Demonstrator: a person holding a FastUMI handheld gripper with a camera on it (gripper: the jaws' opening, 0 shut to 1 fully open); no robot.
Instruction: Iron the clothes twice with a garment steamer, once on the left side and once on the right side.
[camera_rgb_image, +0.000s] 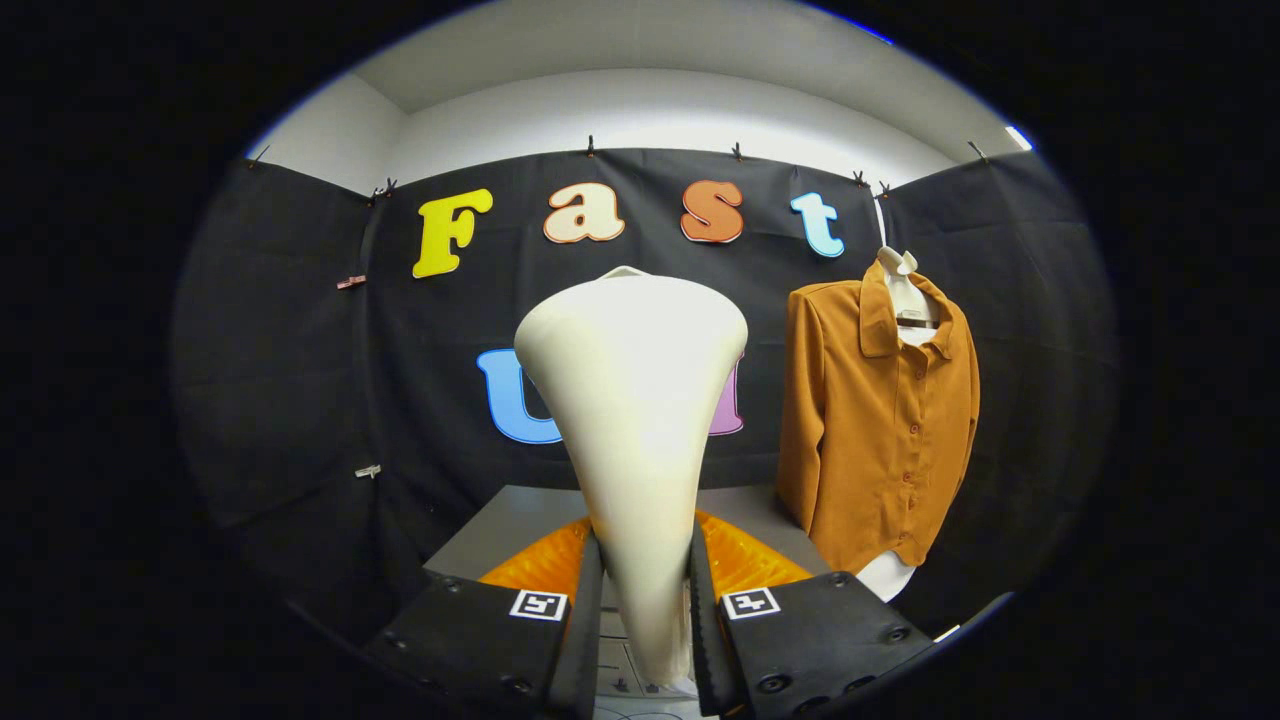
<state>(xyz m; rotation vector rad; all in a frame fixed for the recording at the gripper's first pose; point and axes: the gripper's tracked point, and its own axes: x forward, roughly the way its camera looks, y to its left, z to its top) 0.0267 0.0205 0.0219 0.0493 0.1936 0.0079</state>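
Gripper (645, 610) clamped on the steamer (635, 420): both fingers press its narrow handle, and the wide cream head stands upright above them. Grey table (500, 525) beyond the fingers. To the right, well apart, brown shirt (880, 420) hangs buttoned on a hanger (905, 290).

Grey table (520, 515) below black cloth wall (300, 400); white ceiling (640, 50) above.
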